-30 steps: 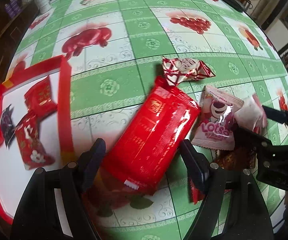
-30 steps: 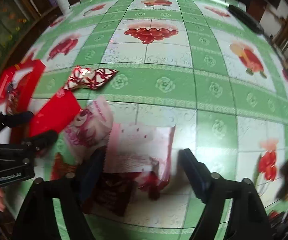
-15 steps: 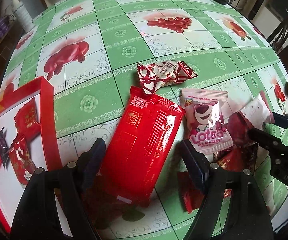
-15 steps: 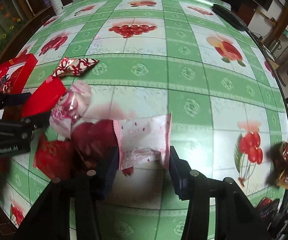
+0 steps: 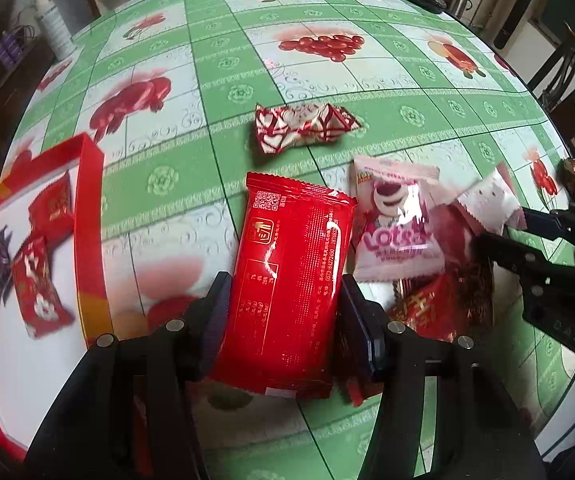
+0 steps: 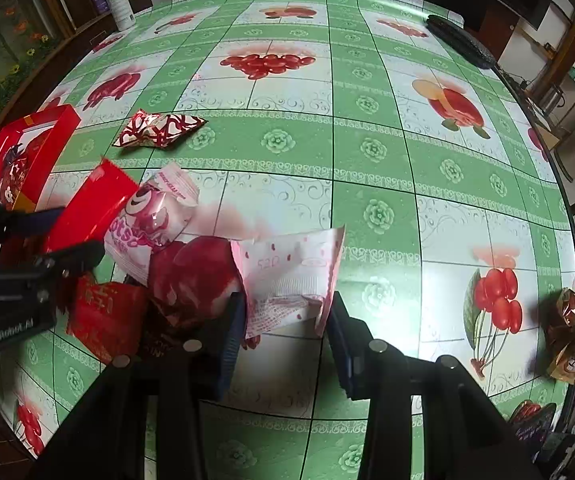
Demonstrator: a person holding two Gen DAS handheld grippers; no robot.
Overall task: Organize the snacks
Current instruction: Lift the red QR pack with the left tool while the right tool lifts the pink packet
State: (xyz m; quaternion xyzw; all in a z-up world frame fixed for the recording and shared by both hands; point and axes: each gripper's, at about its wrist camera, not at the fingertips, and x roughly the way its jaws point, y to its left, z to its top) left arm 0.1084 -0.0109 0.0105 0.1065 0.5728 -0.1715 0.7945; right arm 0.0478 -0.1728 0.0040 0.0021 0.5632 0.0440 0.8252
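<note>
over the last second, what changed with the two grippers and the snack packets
Both grippers closed in. The left gripper narrowed its jaws until they pinch the long glossy red foil packet, which was lying between open fingers. The right gripper closed onto the pale pink-and-white printed sachet. Unchanged: the pink bear-print Lotso packet, the red-and-white twisted candy wrapper and the red tray with its candies.
</note>
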